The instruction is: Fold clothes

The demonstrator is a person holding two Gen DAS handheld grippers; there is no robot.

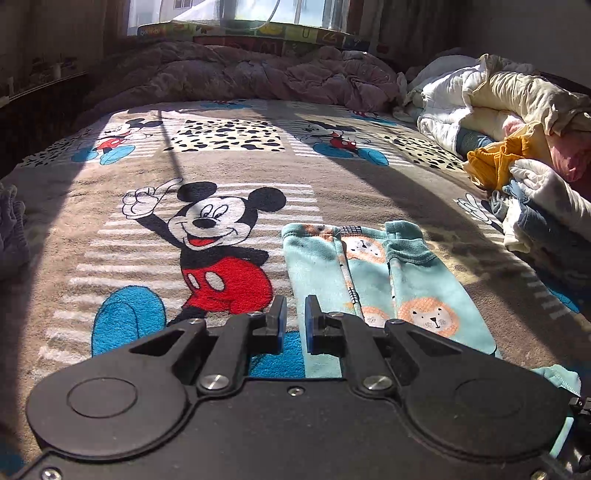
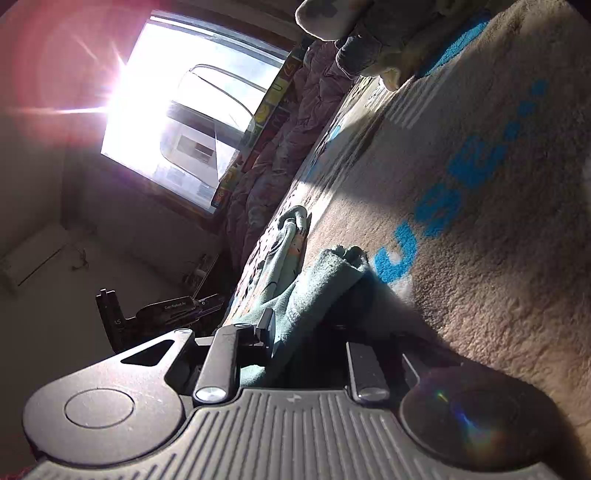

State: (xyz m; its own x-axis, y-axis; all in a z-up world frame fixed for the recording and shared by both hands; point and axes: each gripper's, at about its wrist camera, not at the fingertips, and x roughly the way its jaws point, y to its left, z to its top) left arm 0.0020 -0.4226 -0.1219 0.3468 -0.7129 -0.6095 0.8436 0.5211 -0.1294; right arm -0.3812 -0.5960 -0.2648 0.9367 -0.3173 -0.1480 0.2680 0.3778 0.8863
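Teal garment (image 1: 373,273) lies beyond empty left tongs (image 1: 295,321)

This is looking like a home bedroom. A cartoon blanket (image 1: 229,177) is covering the bed, and a rumpled quilt (image 1: 236,70) is lying under the far window (image 1: 236,14).

One teal garment (image 1: 373,273), two claws (image 1: 295,317)

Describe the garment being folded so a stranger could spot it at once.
Start at the big Mickey Mouse on the bed blanket. Just to his right, in the left wrist view, lies a small pair of teal trousers, flat. Unlike the crumpled clothes pile farther right, it carries orange lion faces.
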